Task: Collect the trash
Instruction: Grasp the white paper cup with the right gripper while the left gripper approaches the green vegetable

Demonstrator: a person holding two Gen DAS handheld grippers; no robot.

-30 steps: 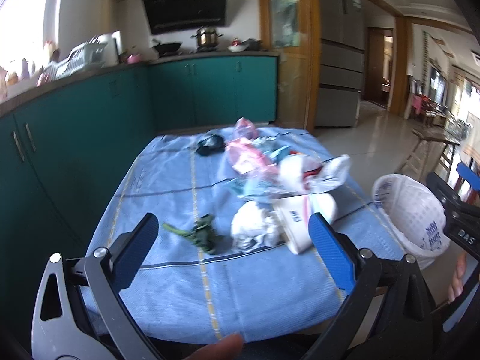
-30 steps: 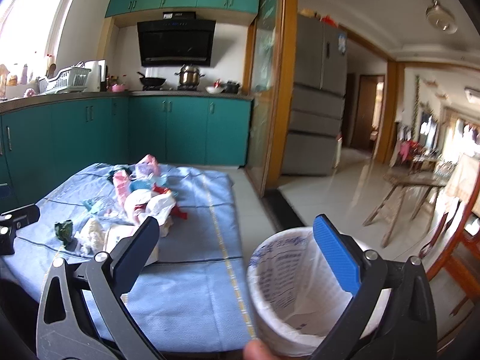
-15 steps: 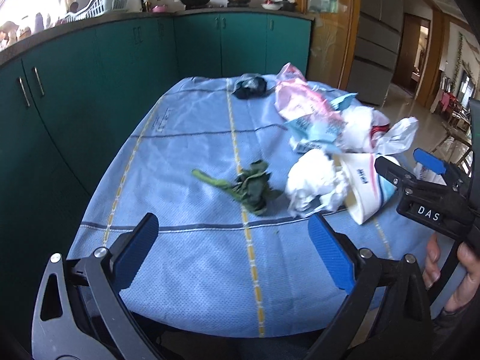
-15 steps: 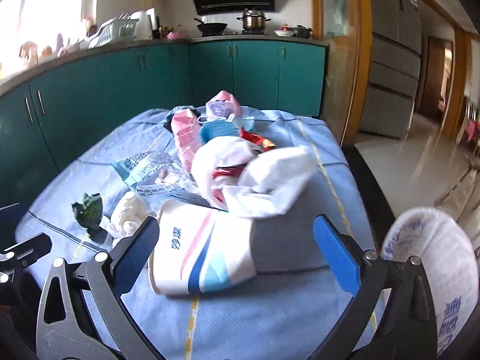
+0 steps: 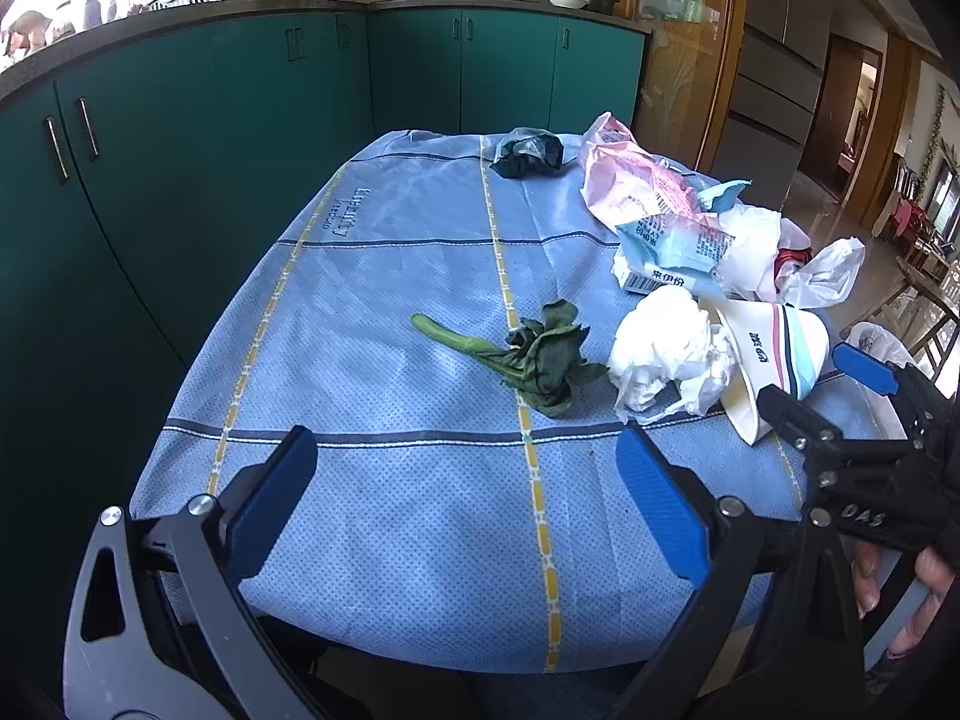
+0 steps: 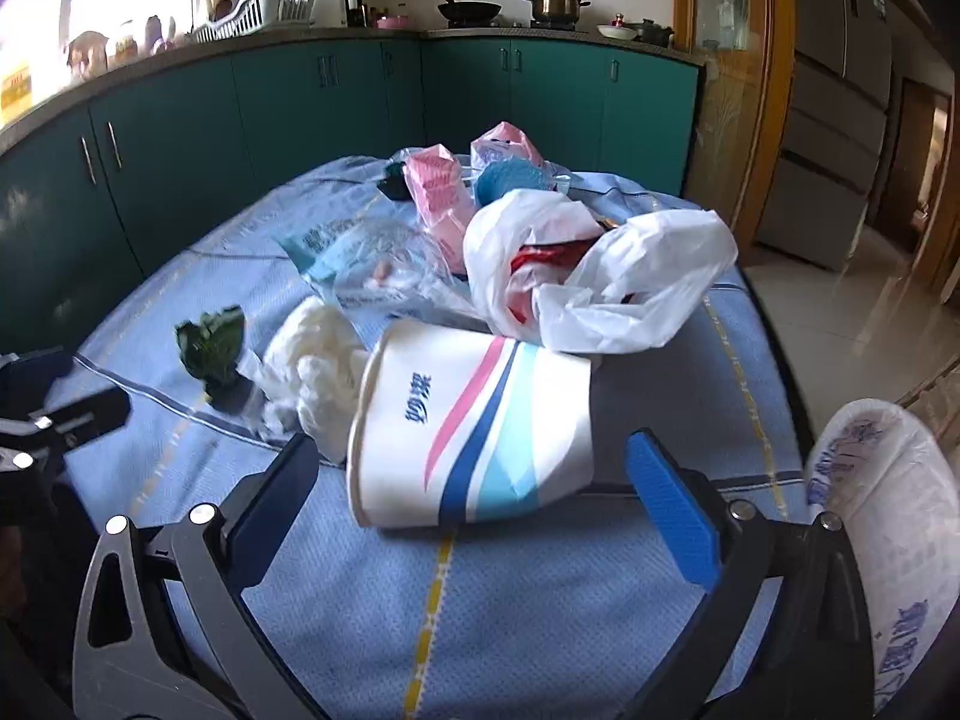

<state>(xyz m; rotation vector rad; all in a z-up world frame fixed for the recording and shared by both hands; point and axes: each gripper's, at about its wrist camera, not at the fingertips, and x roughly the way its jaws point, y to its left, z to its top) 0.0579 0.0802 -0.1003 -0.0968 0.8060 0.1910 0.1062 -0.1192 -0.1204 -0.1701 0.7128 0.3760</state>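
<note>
Item: white paper cup with pink and blue stripes [image 6: 474,432], on its side, near edge of blue cloth-covered table [image 5: 390,276]. My right gripper [image 6: 480,480], now advanced, brackets it, released; left gripper [image 5: 468,498] released, empty. White-lined bin [image 6: 888,516] right. Grasp pending.

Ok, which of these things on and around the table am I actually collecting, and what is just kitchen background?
For the job:
paper cup, lying on its side
crumpled tissue
wilted greens
white plastic bag
pink wrapper
blue-and-white packet
dark wad
lined bin, for dropping it in

Just lying about:
pot and pan
dish rack
fridge
</note>
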